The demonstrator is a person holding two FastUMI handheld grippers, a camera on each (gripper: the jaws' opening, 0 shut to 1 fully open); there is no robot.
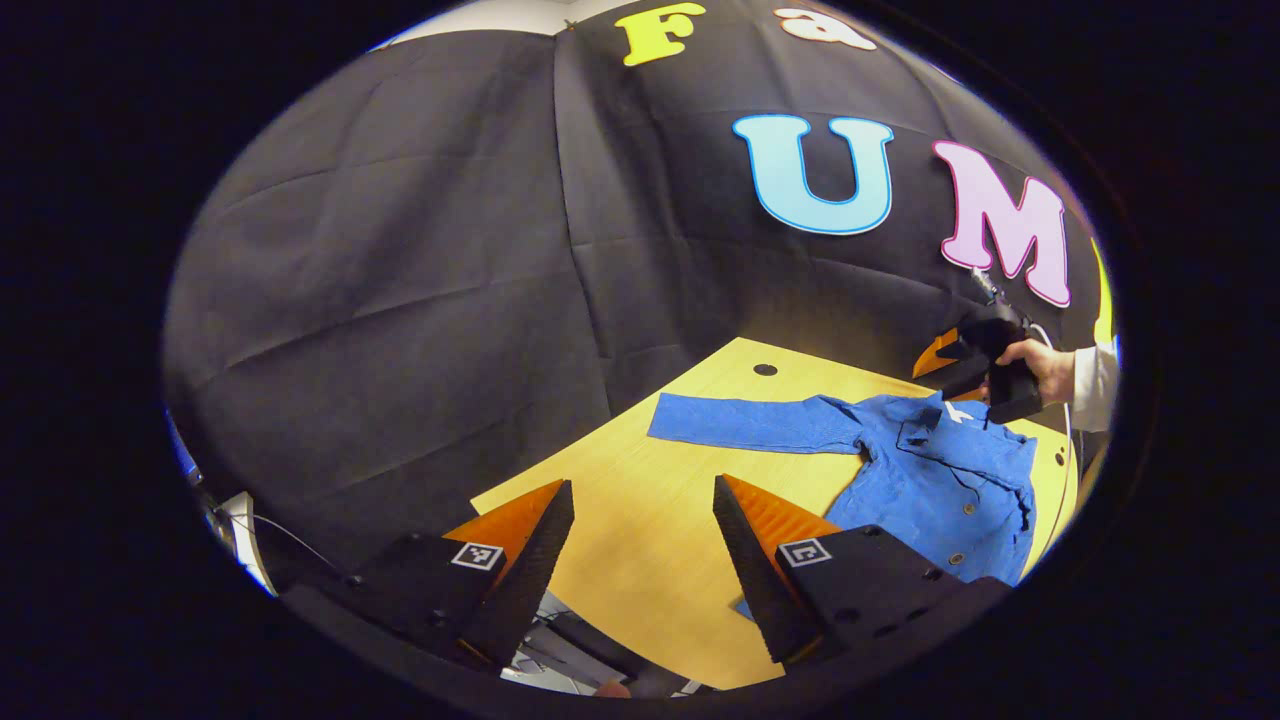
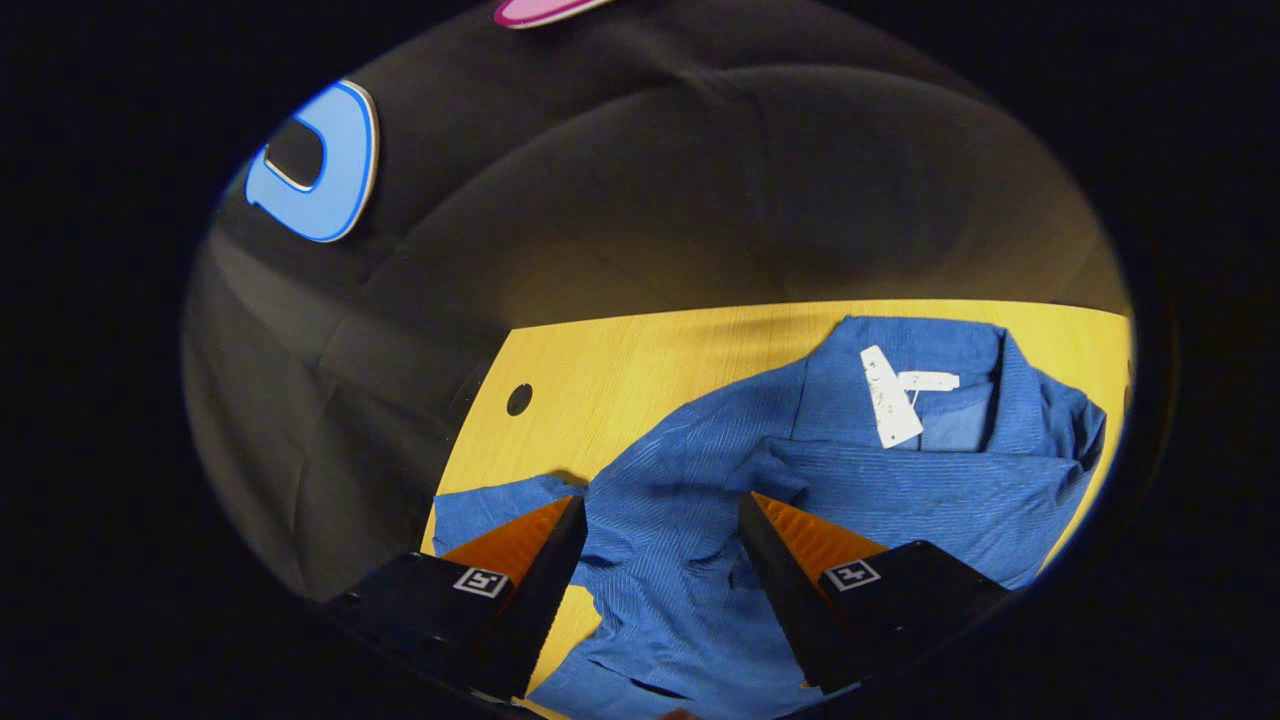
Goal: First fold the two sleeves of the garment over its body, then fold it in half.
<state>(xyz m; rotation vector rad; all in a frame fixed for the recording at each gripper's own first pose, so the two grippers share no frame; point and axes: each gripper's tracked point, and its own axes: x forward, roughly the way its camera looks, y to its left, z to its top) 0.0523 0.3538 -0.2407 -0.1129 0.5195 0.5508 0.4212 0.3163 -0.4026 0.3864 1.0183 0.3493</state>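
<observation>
A blue button-up shirt (image 1: 950, 470) lies face up on the yellow wooden table (image 1: 640, 540). One sleeve (image 1: 750, 422) stretches flat to the left in the left gripper view. My left gripper (image 1: 642, 483) hangs open over bare table, short of that sleeve. A hand (image 1: 1045, 365) holds my right gripper (image 1: 950, 365) above the collar end. In the right gripper view, my right gripper (image 2: 661, 499) is open just above the shirt (image 2: 700, 450) near its shoulder, with cloth showing between the fingers. The collar (image 2: 960, 345) with white tags (image 2: 890, 395) lies beyond. I cannot make out the other sleeve.
The table has a round cable hole (image 1: 765, 369), also seen as the hole (image 2: 519, 399) left of the shirt. The black cloth wall closes in the table's far sides. The table's near edge (image 1: 520, 480) runs just under my left gripper.
</observation>
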